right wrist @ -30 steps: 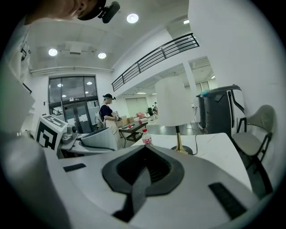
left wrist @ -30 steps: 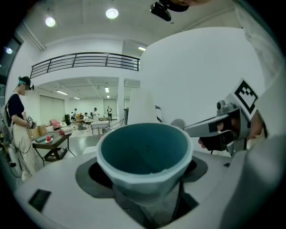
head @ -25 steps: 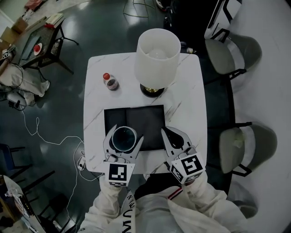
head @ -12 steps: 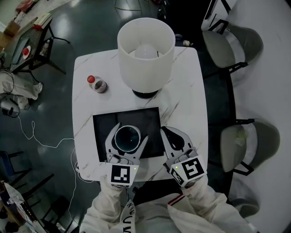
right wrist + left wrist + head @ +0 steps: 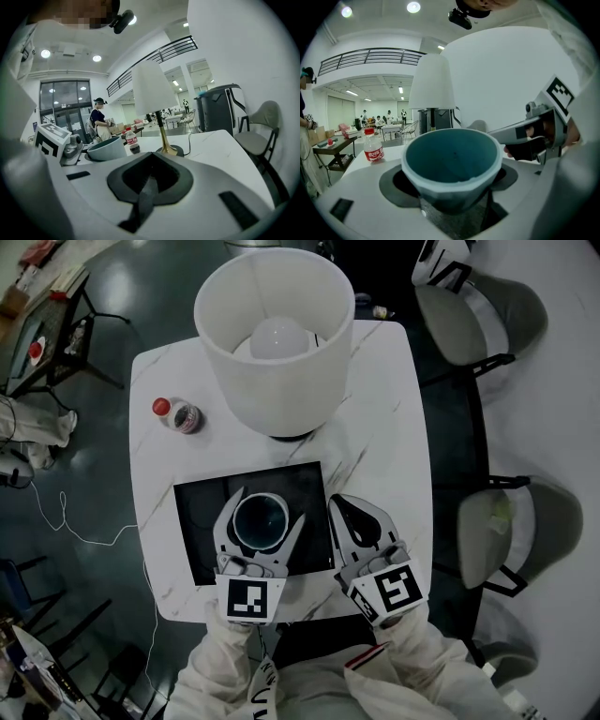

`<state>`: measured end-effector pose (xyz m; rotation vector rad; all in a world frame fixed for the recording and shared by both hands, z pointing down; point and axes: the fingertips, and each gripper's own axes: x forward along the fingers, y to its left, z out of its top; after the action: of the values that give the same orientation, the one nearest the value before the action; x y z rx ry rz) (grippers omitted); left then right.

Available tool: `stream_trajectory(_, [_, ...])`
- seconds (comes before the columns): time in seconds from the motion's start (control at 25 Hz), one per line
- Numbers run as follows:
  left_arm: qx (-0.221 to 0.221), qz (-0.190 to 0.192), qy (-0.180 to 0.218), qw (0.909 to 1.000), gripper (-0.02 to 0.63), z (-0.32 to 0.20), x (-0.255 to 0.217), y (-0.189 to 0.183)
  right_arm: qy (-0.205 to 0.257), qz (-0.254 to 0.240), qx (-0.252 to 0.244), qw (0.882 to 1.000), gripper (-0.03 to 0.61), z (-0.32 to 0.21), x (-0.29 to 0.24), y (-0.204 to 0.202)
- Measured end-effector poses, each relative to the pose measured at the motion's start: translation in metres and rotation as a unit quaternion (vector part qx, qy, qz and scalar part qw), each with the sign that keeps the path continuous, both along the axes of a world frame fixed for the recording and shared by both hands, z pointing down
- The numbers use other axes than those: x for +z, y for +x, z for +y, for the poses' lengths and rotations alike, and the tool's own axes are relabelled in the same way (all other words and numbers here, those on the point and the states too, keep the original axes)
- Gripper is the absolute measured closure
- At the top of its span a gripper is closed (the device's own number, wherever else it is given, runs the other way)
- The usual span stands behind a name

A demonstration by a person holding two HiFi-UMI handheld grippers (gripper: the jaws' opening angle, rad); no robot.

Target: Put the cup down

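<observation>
Teal round plastic cup (image 5: 261, 522), clamped in the left tool (image 5: 263, 512) over the flat black mat (image 5: 197, 521), could have toppled if released high; the right tool (image 5: 352, 514) sat closed, empty.

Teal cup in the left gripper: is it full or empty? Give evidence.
Empty. The left gripper view looks into the round teal cup; its bare inner wall and bottom show.

Table (image 5: 394, 427), seen from above: the lamp (image 5: 275, 334) stands at the far side, with the bottle (image 5: 178, 415) to its left. A mat (image 5: 202, 512) lies at the near edge. Over it, the cup (image 5: 260, 521) sits between the left gripper's (image 5: 265, 512) jaws. The right gripper (image 5: 339, 504) is just beside, over the mat's right edge. Chairs (image 5: 511, 531) stand right of the table.
</observation>
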<state>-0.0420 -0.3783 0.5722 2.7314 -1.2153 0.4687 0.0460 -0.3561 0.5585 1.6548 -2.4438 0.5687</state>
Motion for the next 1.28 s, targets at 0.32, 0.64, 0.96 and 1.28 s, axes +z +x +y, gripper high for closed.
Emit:
stream_trajectory(0.32, [0.002, 0.006, -0.004, 1.0, 0.218, -0.01, 0.013, 0.01, 0.004, -0.006, 0.007, 1.0, 0.572, -0.012, 0.021, 0.009])
stream_trajectory(0.64, [0.024, -0.012, 0.001, 0.9996, 0.218, -0.014, 0.03, 0.023, -0.001, -0.012, 0.021, 1.0, 0.572, -0.017, 0.04, 0.019])
stream_trajectory(0.96, [0.026, -0.012, -0.004, 0.9996, 0.218, -0.02, 0.042, 0.031, -0.008, -0.014, 0.028, 0.999, 0.574, -0.021, 0.051, 0.027])
stream_trajectory(1.28, [0.042, -0.04, 0.01, 0.9983, 0.218, -0.021, 0.044, 0.037, -0.016, -0.016, 0.024, 0.999, 0.572, -0.023, 0.06, 0.028])
